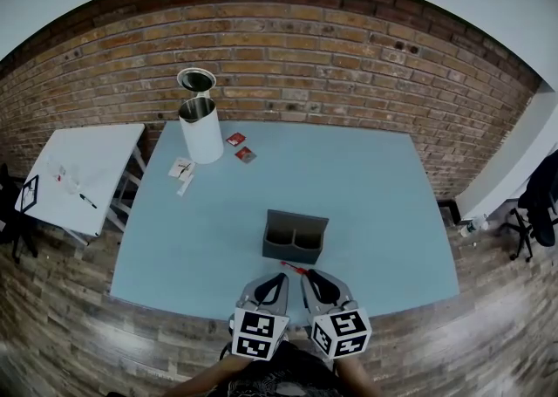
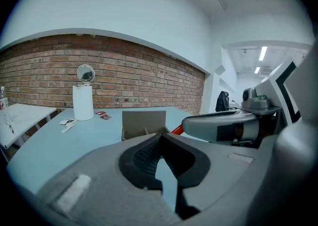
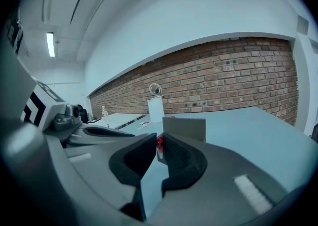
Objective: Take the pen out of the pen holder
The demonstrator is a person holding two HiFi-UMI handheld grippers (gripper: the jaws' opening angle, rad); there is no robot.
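A grey two-compartment pen holder (image 1: pixel 295 236) stands on the light blue table (image 1: pixel 375 203), and both compartments look empty from above. Just in front of it a red pen (image 1: pixel 293 268) lies low over the tabletop, one end at the tip of my right gripper (image 1: pixel 309 276). In the right gripper view the pen (image 3: pixel 159 145) sits pinched between the nearly closed jaws, with the holder (image 3: pixel 185 128) behind it. My left gripper (image 1: pixel 278 278) is beside the right one, shut and holding nothing. Its own view shows the holder (image 2: pixel 144 123) and the pen (image 2: pixel 176 129).
A white cylindrical canister (image 1: pixel 201 131) with a round mirror (image 1: pixel 196 80) stands at the table's far left. Near it lie two red packets (image 1: pixel 241 147) and white paper scraps (image 1: pixel 181 168). A white side table (image 1: pixel 78 173) stands to the left, and a brick wall runs behind.
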